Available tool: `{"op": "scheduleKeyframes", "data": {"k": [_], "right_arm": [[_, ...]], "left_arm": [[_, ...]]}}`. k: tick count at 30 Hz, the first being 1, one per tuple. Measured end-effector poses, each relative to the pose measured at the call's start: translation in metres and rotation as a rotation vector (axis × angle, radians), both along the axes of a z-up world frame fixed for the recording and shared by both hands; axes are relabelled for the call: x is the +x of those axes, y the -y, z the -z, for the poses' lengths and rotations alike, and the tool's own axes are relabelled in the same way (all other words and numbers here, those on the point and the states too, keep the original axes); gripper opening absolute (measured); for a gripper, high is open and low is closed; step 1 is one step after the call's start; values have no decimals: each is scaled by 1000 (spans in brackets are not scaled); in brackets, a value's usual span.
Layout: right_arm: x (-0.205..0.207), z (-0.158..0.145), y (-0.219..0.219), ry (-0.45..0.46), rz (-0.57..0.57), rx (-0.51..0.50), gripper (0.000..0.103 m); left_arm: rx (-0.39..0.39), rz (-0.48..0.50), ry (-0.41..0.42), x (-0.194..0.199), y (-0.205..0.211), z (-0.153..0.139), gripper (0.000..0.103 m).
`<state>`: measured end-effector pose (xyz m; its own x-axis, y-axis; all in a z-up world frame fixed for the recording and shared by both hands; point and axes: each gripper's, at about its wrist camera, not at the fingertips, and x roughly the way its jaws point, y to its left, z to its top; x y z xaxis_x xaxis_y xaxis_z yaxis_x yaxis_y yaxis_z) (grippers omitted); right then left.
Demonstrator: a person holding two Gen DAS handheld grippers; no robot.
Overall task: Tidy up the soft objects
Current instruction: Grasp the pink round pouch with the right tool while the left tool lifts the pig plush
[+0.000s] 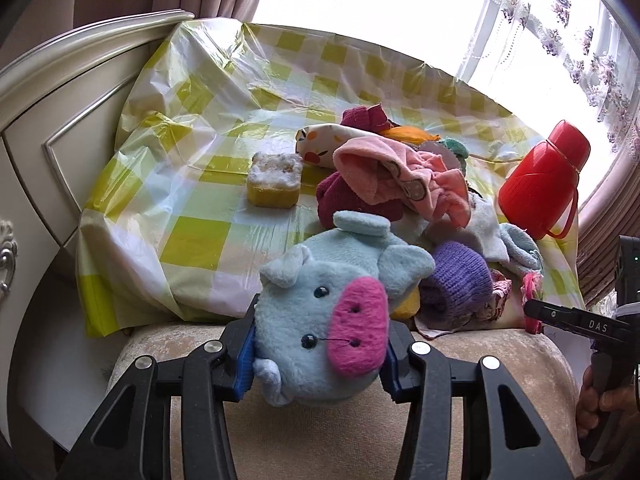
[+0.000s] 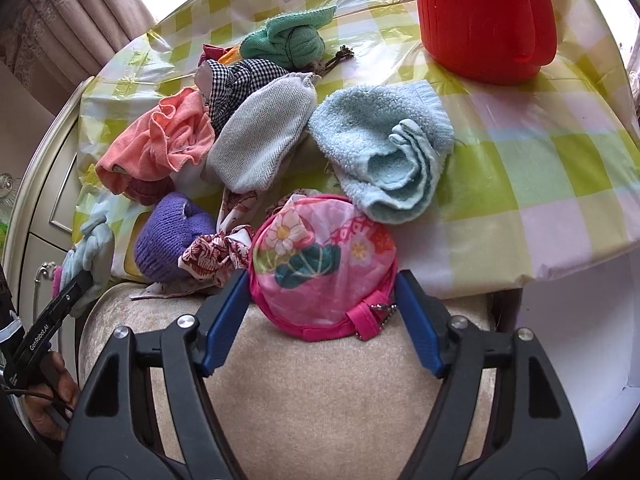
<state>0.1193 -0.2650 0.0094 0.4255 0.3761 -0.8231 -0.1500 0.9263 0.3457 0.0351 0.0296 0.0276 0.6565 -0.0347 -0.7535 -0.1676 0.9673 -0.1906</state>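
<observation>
My left gripper [image 1: 318,350] is shut on a light blue plush pig [image 1: 320,320] with a pink snout, held over the beige cushion edge. My right gripper [image 2: 322,292] has its jaws on both sides of a round pink floral pouch [image 2: 324,276] and grips it. A pile of soft things lies on the checked cloth: a purple knit hat [image 2: 172,236], a grey sock [image 2: 264,140], a light blue towel [image 2: 384,156], a pink cloth [image 2: 160,140], a green cloth [image 2: 292,40] and a red-patterned cloth [image 2: 212,256].
A red plastic flask [image 2: 484,16] stands at the back right; it also shows in the left wrist view [image 1: 540,184]. A yellow sponge [image 1: 274,180] sits on the yellow checked cloth [image 1: 192,152]. A white cabinet [image 1: 48,128] is at the left. The beige cushion [image 2: 320,400] lies below.
</observation>
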Motion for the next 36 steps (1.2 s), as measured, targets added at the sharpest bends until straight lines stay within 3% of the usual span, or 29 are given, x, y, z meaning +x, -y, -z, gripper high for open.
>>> {"op": "scheduleKeyframes", "data": {"k": [4,5,6,7,14,16,21,25,29,33,35,36], "right_arm": [[-19,-11,9,38,-1,8,75],[-23,-13,13,42,4,15,66],[-24,-13,17,32,8,18,40],[-27,-12,23,24,15,34,38],[-29,-3,57,1,89,66,40],[-25,-1,65,-15,123,77,79],[-5,-3,61,23,102,27,90],[11,4,41,10,35,-43,92],[21,13,14,0,-30,-178,92],[30,17,5,13,-29,-240,92],[31,17,6,14,-27,-238,86],[31,18,7,7,-30,-231,75]], "left_arm": [[-12,45,33,-5,21,-8,49],[-16,62,39,-6,28,-9,49],[-18,80,44,-6,35,-11,49],[-20,99,47,-6,43,-13,49],[-8,205,61,-2,91,-21,49],[-4,222,63,-2,100,-22,49],[5,250,61,-2,113,-24,49],[7,254,59,-2,116,-24,49],[3,252,53,-1,116,-22,49],[-1,256,48,0,117,-20,49],[-3,259,48,1,118,-19,49],[-5,261,49,1,118,-20,49]]}}
